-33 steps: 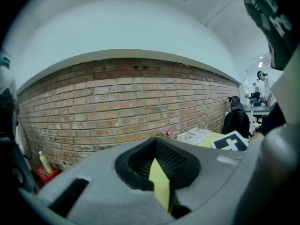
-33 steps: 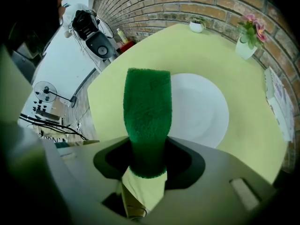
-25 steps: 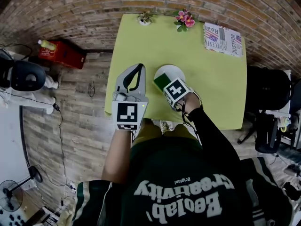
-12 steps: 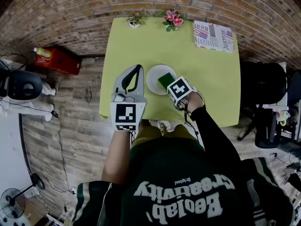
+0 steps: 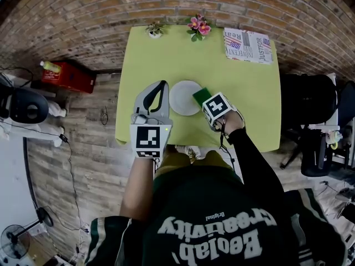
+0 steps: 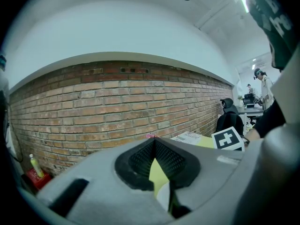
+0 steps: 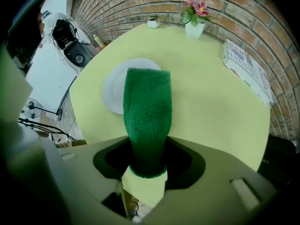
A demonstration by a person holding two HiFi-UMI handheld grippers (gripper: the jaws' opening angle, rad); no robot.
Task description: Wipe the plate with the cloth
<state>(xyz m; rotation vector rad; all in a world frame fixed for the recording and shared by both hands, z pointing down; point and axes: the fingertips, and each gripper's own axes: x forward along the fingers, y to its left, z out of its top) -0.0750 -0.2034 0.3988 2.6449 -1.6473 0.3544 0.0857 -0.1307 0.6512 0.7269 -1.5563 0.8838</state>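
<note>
A white plate (image 5: 183, 97) lies on the yellow-green table (image 5: 166, 54), near its front edge. My right gripper (image 5: 204, 101) points straight down at the plate's right rim and holds a folded green cloth (image 5: 199, 96). In the right gripper view the cloth (image 7: 146, 111) hangs between the pads over the plate (image 7: 114, 90); the jaws are opening slightly while the pads still press on the cloth. My left gripper (image 5: 163, 85) hovers just left of the plate, its tips meeting with nothing held. The left gripper view shows only a thin slit between its pads (image 6: 140, 161).
Along the table's far edge stand a pink flower pot (image 5: 198, 25), a small plant (image 5: 154, 30) and a folded newspaper (image 5: 248, 45). A red box (image 5: 67, 73) sits on the floor at the left, and a black chair (image 5: 310, 101) stands at the right.
My right gripper has dragged the cloth rightward across the plate, from its left part to its right rim. The left gripper has shifted only a little beside the plate.
</note>
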